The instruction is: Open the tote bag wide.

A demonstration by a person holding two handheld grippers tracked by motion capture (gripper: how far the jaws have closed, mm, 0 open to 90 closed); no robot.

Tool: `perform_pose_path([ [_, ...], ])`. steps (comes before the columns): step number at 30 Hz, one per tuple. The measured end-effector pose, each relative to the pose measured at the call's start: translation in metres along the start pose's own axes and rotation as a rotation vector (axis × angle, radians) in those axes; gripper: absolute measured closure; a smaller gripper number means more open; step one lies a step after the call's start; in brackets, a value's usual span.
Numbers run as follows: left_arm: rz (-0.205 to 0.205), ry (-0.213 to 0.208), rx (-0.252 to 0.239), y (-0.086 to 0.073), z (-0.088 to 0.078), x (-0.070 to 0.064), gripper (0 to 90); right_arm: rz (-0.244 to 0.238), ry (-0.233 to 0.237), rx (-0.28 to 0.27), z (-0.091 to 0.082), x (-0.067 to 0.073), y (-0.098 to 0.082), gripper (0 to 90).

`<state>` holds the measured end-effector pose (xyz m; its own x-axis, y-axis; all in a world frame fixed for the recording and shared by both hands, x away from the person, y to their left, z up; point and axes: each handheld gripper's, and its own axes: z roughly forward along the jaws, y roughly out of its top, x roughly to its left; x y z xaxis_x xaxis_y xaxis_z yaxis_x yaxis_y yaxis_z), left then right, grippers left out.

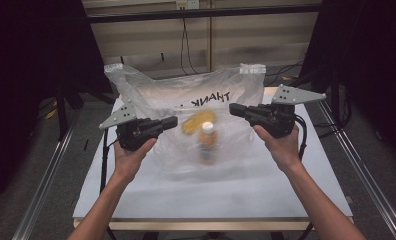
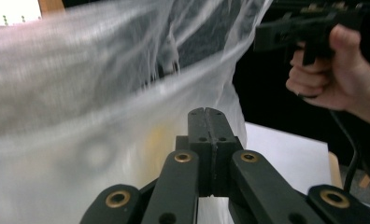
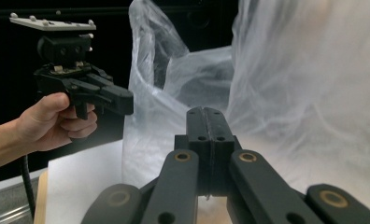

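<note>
A clear plastic bag [image 1: 181, 92] printed "THANK" stands puffed up on the white table [image 1: 211, 195]. Inside it are a bottle [image 1: 208, 141] with a white cap and orange contents, and a blurred yellow item [image 1: 196, 122]. My left gripper [image 1: 172, 121] is at the bag's left side, jaws shut, its tip [image 2: 209, 111] against the film [image 2: 80, 93]. On the bag's right side my right gripper [image 1: 233, 109] is also shut, its tip [image 3: 206, 110] at the film [image 3: 304, 70]. I cannot tell whether either one pinches film. Each gripper view shows the other gripper [image 2: 260, 37] [image 3: 127, 102].
The table's front edge [image 1: 211, 219] is near the person; metal rails [image 1: 46, 180] run along both sides. Dark curtains [image 1: 31, 60] stand left and right, and cables [image 1: 186, 45] hang on the back wall. Bare tabletop lies in front of the bag.
</note>
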<state>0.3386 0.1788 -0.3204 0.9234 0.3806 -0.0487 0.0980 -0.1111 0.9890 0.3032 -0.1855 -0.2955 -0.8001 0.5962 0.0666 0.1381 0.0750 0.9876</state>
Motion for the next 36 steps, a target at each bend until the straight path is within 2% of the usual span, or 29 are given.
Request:
perform_pose_path([
  [2,0.008,-0.004,-0.016,0.010,0.002,0.001,90.0,-0.005,-0.004,-0.003,0.003,-0.002,0.005,90.0],
  [6,0.035,-0.005,-0.007,0.028,0.011,0.006,90.0,-0.012,-0.016,-0.007,0.007,-0.006,0.013,90.0],
  [8,0.032,0.008,-0.013,0.034,0.016,0.010,90.0,-0.013,-0.020,-0.007,0.010,-0.008,0.019,90.0],
  [9,0.026,0.042,-0.012,0.038,0.019,0.013,90.0,-0.018,-0.024,-0.004,0.011,-0.008,0.020,90.0],
  [10,0.019,0.053,-0.019,0.040,0.022,0.015,90.0,-0.026,-0.029,0.002,0.014,-0.009,0.022,90.0],
  [13,0.020,0.045,-0.004,0.045,0.026,0.021,90.0,-0.026,-0.034,0.009,0.017,-0.010,0.024,90.0],
  [15,0.009,0.066,0.032,0.048,0.034,0.031,90.0,-0.024,-0.041,0.019,0.022,-0.013,0.026,90.0],
  [19,-0.016,0.070,0.082,0.041,0.045,0.038,90.0,-0.022,-0.038,0.023,0.026,-0.013,0.027,90.0],
  [21,-0.006,0.081,0.117,0.036,0.050,0.038,90.0,-0.026,-0.032,0.024,0.029,-0.012,0.027,90.0],
  [23,-0.015,0.066,0.149,0.031,0.056,0.039,90.0,-0.028,-0.031,0.027,0.032,-0.012,0.027,90.0],
  [25,-0.019,0.085,0.203,0.025,0.064,0.039,90.0,-0.031,-0.029,0.030,0.034,-0.010,0.028,90.0],
  [26,-0.017,0.082,0.210,0.023,0.065,0.040,90.0,-0.036,-0.027,0.030,0.036,-0.008,0.028,90.0],
  [33,-0.038,0.017,0.272,0.002,0.084,0.035,90.0,-0.041,-0.031,0.044,0.046,-0.006,0.029,90.0],
  [36,-0.018,-0.009,0.306,-0.005,0.088,0.029,90.0,-0.031,-0.029,0.048,0.051,-0.007,0.026,90.0],
])
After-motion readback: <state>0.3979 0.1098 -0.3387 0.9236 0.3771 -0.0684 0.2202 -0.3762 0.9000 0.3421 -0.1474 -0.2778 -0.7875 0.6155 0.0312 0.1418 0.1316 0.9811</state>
